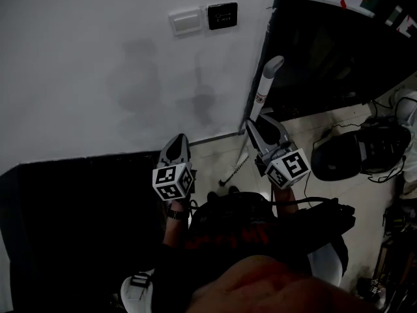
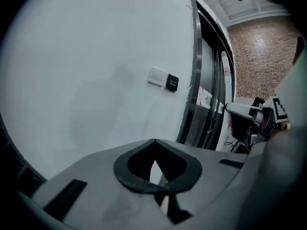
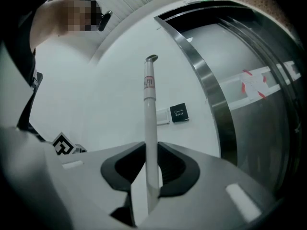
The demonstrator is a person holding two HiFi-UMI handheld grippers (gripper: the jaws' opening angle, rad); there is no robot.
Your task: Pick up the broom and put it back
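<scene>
Right gripper [image 3: 152,150] is clamping the broom [image 3: 150,109] by its white handle, pads pressing on both sides of the pole. The handle is running up past the jaws to a bent grey tip. In the head view its lower end is slanting down below the gripper toward the pale floor [image 1: 215,150]. Left gripper [image 2: 153,143] is closed on nothing, tips meeting, and is hanging left of the right gripper, apart from the broom. A label [image 3: 149,83] with red print is wrapping the handle just under the tip; the print is too small to read. Beyond both grippers a bare white wall [image 1: 98,64] is facing them, with open floor lying before its foot. On the wall above the jaws a black plate [image 3: 179,113] is showing a key symbol and the word "EXIT", just beside a white switch plate [image 3: 162,117] on its left. Right of the broom a metal door frame [image 3: 211,95] is edging dark glass carrying red-and-white stickers [image 3: 252,83], unreadable. On the floor right of the right gripper a dark rounded thing [image 1: 335,156] and cables [image 1: 352,126] are crowding that side.
</scene>
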